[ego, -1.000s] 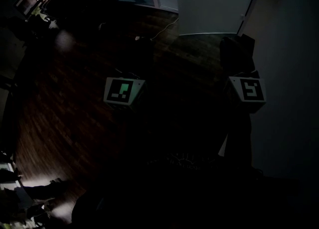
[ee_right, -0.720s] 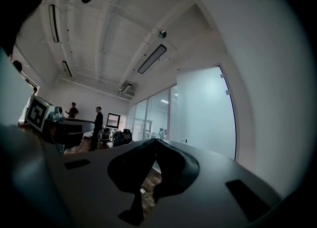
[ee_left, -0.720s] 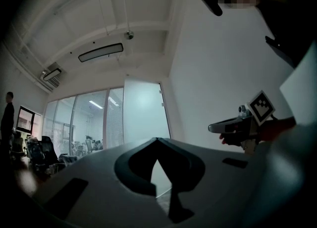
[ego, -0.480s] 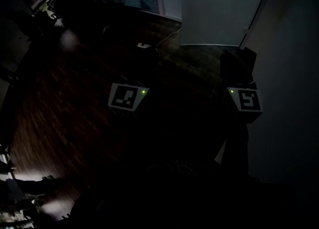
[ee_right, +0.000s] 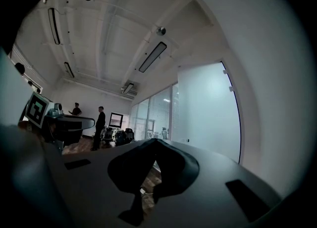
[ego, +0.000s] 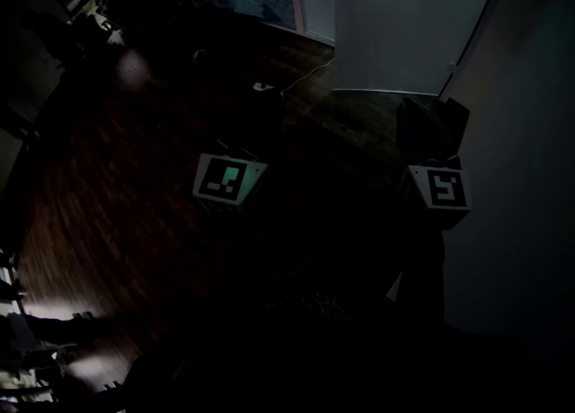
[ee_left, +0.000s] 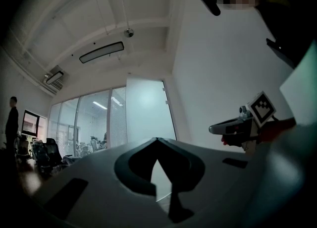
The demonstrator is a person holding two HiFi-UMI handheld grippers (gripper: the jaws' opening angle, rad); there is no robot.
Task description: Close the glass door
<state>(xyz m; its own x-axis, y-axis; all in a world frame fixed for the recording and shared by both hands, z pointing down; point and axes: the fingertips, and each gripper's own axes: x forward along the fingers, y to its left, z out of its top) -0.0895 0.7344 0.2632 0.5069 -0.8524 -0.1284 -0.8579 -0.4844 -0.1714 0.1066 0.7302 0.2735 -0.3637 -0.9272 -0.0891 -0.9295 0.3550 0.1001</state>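
While glass door (ego: 404, 25) stands well ahead | left fingers (ee_left: 131, 165) closed, empty | right fingers (ee_right: 124, 170) closed, empty

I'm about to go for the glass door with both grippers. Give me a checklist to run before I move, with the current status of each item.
1. Left gripper empty, jaws together: ok.
2. Right gripper empty, jaws together: ok.
3. A gripper touching the glass door: not ok, both are short of it.
4. Door's path free: not ok, a white cable lies near its foot.
5. People away from the door: ok, they stand across the room.
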